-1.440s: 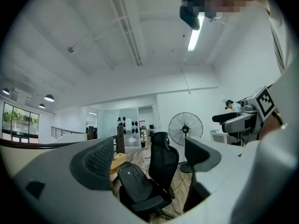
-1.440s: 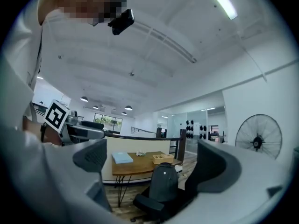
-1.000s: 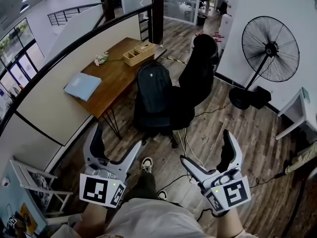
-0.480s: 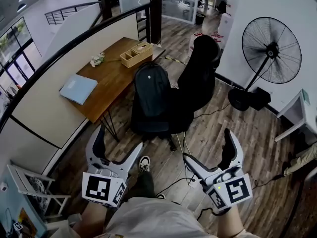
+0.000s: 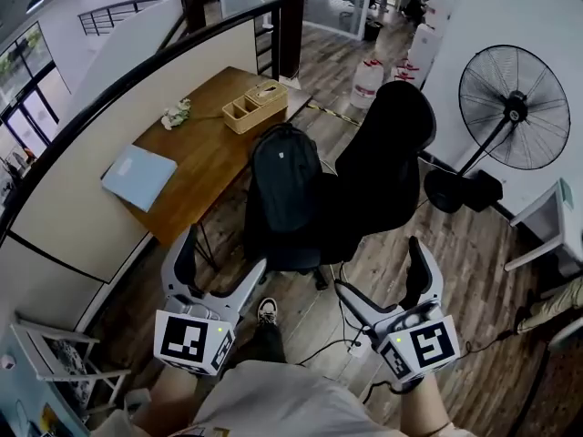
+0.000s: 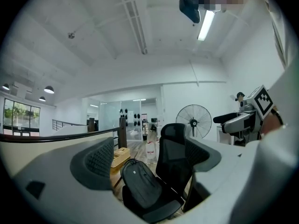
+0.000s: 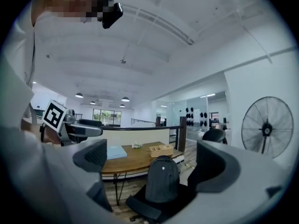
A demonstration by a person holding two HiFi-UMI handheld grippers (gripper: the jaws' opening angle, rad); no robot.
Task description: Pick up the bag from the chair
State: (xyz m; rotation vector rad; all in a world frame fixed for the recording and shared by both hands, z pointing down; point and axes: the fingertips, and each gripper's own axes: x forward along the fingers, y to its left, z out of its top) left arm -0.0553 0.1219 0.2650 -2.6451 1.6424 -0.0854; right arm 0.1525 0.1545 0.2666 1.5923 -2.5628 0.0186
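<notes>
A dark grey backpack (image 5: pixel 287 185) stands upright on the seat of a black office chair (image 5: pixel 383 167), leaning on its backrest. The backpack (image 6: pixel 140 185) also shows in the left gripper view, and the same backpack (image 7: pixel 162 180) in the right gripper view. My left gripper (image 5: pixel 217 267) is held low at the left, open and empty, well short of the chair. At the lower right my right gripper (image 5: pixel 378 276) is open too, with nothing between its fingers.
A wooden desk (image 5: pixel 205 148) beside the chair carries a blue folder (image 5: pixel 138 176), a wooden tray (image 5: pixel 255 106) and a small white object (image 5: pixel 175 115). A standing fan (image 5: pixel 515 121) is at the right. Cables (image 5: pixel 342 280) lie on the plank floor. A railing (image 5: pixel 118 89) runs along the left.
The chair and backpack have come closer and sit more central in the head view. Both grippers stay open at the bottom, raised slightly.
</notes>
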